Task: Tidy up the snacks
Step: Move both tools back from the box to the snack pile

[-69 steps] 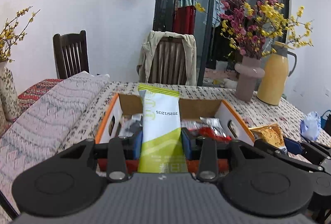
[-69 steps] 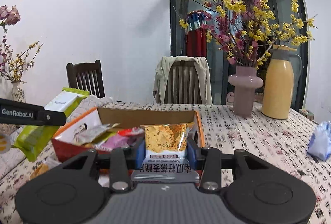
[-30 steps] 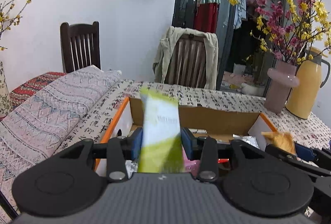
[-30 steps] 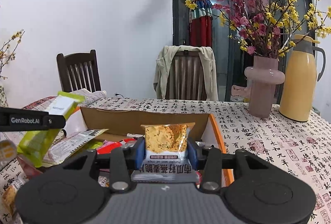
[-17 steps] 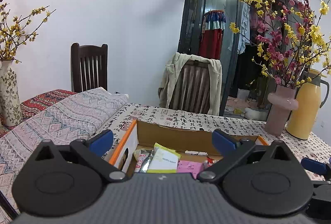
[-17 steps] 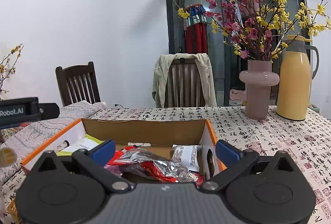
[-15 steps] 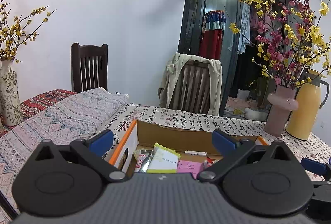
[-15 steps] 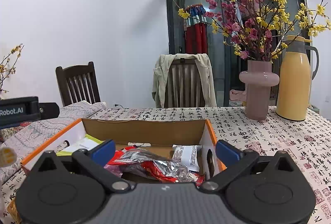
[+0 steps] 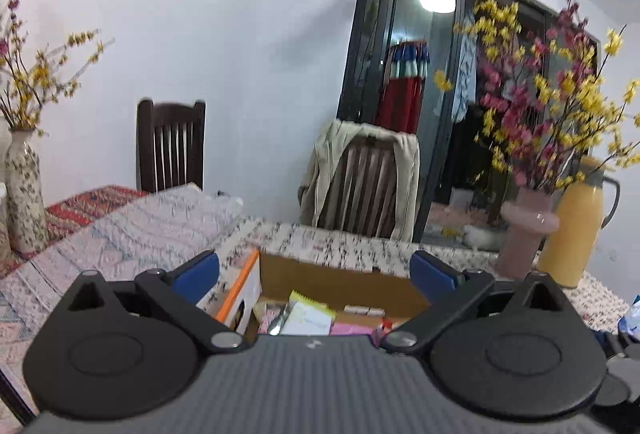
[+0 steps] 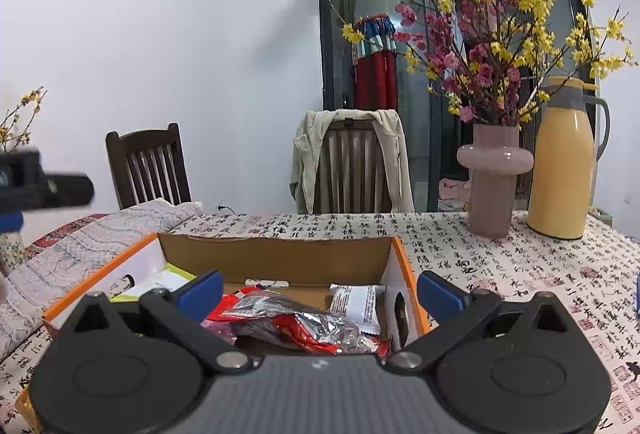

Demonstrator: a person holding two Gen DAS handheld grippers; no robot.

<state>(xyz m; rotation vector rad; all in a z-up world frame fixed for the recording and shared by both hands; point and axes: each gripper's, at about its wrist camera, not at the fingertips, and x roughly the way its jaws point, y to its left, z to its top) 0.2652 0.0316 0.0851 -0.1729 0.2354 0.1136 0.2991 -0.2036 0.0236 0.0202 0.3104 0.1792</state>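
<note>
An orange-rimmed cardboard box (image 10: 404,260) sits on the table and holds several snack packets. Red and silver foil packets (image 10: 296,322) lie in its middle, with a white packet (image 10: 354,304) at the right. A green and white packet (image 9: 308,316) lies flat at the left of the box (image 9: 240,288). My left gripper (image 9: 316,272) hovers over the box's near side, jaws wide open and bare. My right gripper (image 10: 320,290) is open too, above the box's near edge with nothing in it. The left gripper (image 10: 44,185) shows at the left edge of the right wrist view.
A pink vase (image 10: 494,177) of flowering branches and a yellow thermos (image 10: 560,161) stand at the back right. Two wooden chairs (image 10: 148,165) stand behind the table, one draped with a jacket (image 10: 352,157). A folded patterned cloth (image 9: 132,230) lies left of the box, beside a patterned vase (image 9: 24,193).
Both grippers opened and let go of their packets. The green packet now lies in the box; the orange packet is out of sight. The left gripper has risen and drawn back.
</note>
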